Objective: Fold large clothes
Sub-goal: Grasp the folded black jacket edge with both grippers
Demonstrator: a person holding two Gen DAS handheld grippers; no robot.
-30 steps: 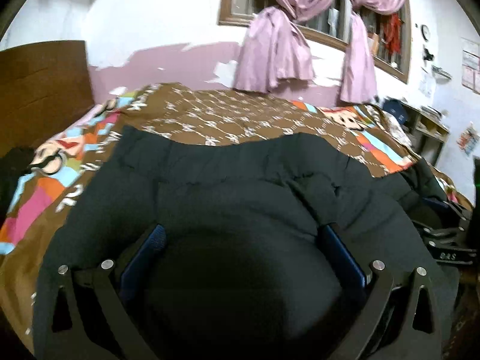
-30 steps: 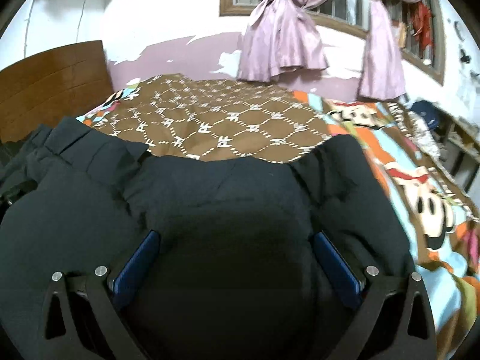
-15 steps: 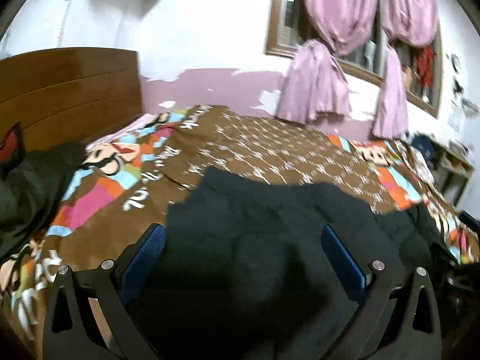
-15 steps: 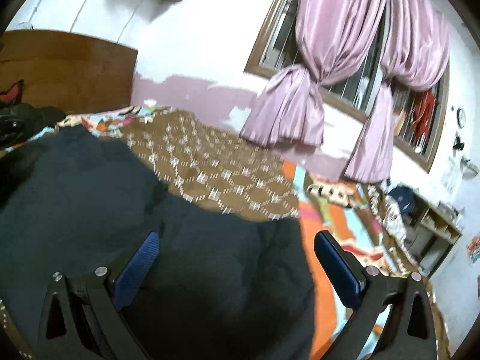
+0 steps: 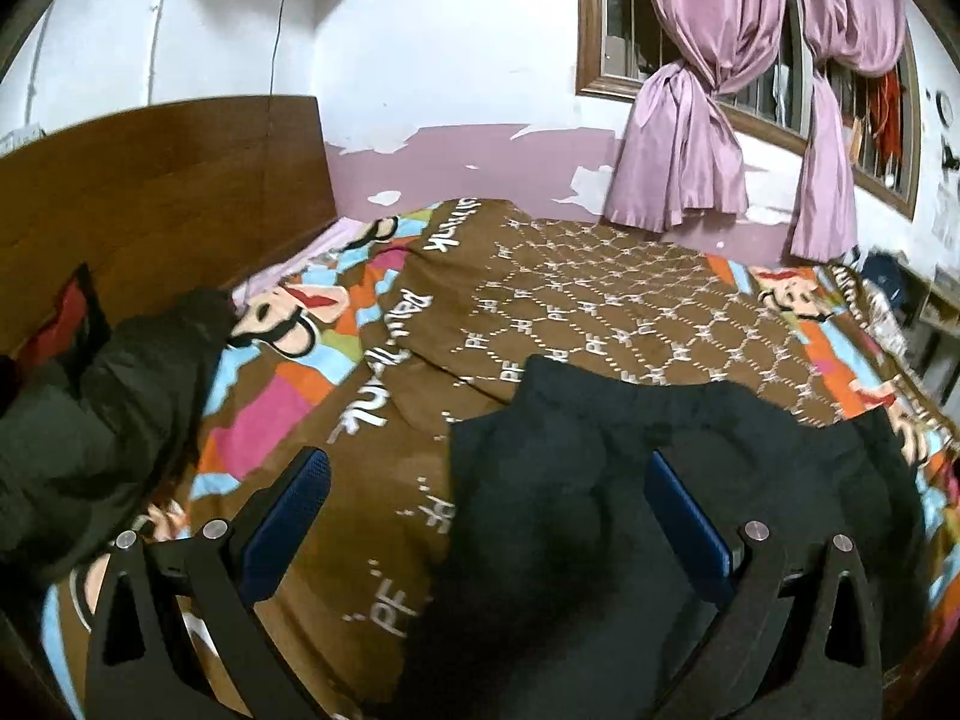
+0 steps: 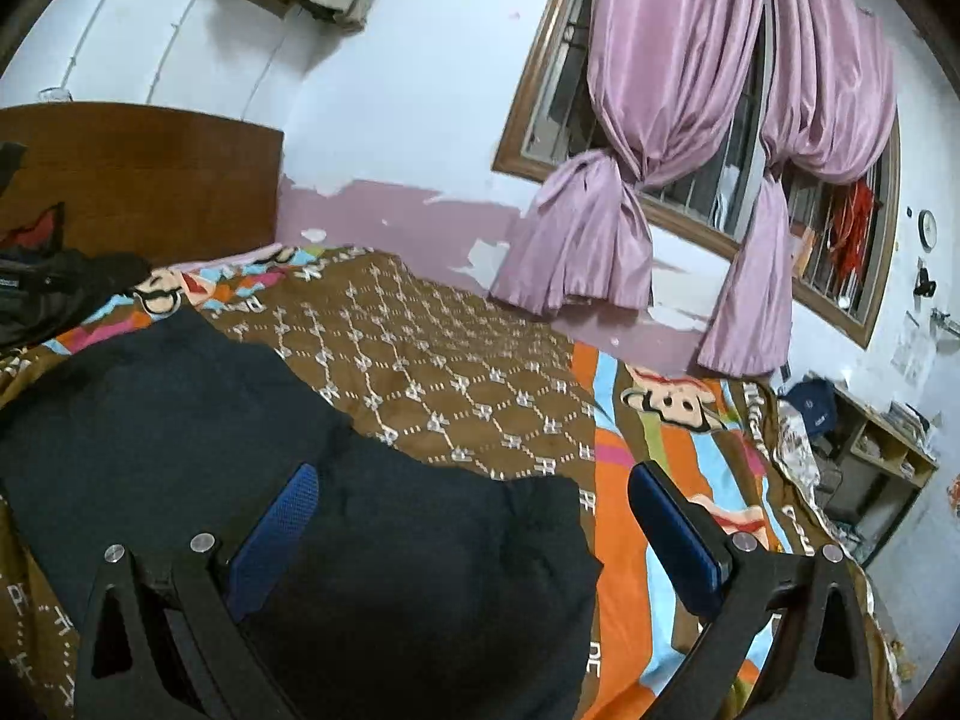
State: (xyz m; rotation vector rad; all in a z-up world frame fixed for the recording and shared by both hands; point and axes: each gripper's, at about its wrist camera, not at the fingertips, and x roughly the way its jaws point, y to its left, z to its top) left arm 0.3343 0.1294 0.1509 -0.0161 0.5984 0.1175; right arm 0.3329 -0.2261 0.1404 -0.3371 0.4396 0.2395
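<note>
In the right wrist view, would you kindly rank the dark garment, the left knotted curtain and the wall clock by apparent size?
1. Dark garment, though it lies nearest the camera, which inflates it.
2. Left knotted curtain.
3. Wall clock, tiny and far off.

peeling white wall [image 5: 420, 60], barred window [image 6: 738, 138], pink curtains [image 5: 690, 138], wooden headboard [image 5: 150, 180].

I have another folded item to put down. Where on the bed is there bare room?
Bare bedspread lies between the dark garment and the curtained wall, and right of it on the striped border. The headboard side is crowded by a black jacket.
</note>
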